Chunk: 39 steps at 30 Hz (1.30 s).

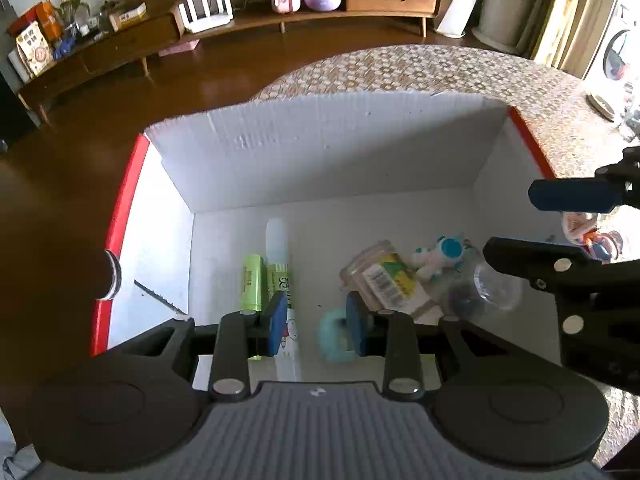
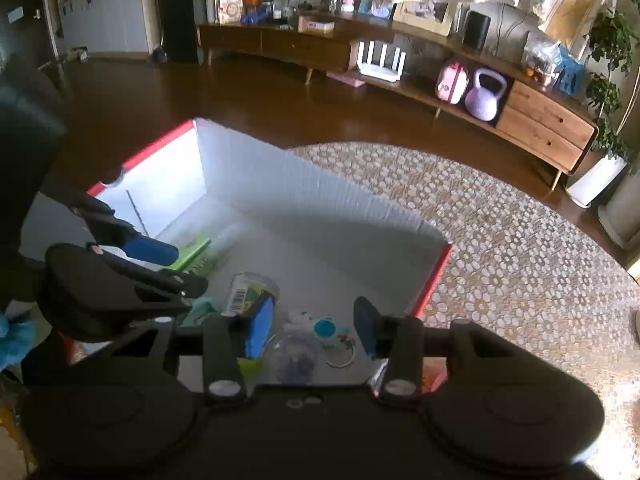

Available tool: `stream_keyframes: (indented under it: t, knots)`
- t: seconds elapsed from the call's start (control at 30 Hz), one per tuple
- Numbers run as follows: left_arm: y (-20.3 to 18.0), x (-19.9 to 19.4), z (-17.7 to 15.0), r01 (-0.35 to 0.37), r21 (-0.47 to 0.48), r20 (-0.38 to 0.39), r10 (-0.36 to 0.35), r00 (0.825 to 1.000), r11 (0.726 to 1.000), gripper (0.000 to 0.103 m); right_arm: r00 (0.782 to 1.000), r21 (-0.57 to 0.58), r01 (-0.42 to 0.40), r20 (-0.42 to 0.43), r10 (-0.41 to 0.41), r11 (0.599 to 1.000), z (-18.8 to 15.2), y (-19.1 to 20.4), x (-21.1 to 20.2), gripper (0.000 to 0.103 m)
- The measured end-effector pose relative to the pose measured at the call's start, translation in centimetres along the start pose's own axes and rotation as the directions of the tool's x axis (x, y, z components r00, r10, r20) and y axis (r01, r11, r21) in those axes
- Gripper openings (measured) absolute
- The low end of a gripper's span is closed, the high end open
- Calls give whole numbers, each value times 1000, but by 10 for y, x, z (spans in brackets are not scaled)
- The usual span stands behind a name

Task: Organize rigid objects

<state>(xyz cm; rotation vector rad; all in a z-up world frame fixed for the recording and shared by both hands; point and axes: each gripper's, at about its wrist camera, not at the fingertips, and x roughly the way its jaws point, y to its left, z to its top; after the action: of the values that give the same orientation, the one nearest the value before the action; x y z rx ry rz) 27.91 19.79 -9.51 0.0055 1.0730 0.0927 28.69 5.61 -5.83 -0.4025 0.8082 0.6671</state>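
Rigid things lie in the white box (image 1: 320, 148). Left claw (image 1: 316, 322) hangs over the box floor, parted and empty, a teal piece (image 1: 334, 340) blurred just below. Right claw (image 2: 314, 330) hangs wide apart and empty above a clear capsule (image 2: 296, 354) and a keyring toy (image 2: 324, 328). Beyond them lie a labelled jar (image 1: 380, 276) and a glue stick (image 1: 280, 264). All look light and stiff; the capsule seems slick, so I would pinch across its middle. The jar would take a hold across its body.

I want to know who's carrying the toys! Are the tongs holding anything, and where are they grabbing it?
Nothing is held. The left tongs and right tongs are both open, hanging over the things in the white cardboard box with red edges.
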Motion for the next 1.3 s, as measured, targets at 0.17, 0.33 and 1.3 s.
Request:
stream_keyframes:
  t: [0.17, 0.33, 1.3]
  knots:
    - [-9, -20, -5, -9, 14, 28, 9, 1000, 1000, 31, 999, 17, -17, 36, 17, 1000, -5, -3, -27, 53]
    - [-16, -43, -10, -18, 12, 70, 17, 997, 1000, 31, 997, 36, -38, 75, 35, 999, -12, -6, -57, 58]
    - [-118, -181, -79, 98, 24, 313, -100, 944, 995, 75, 959, 179, -51, 282, -2, 983, -127, -63, -231, 99]
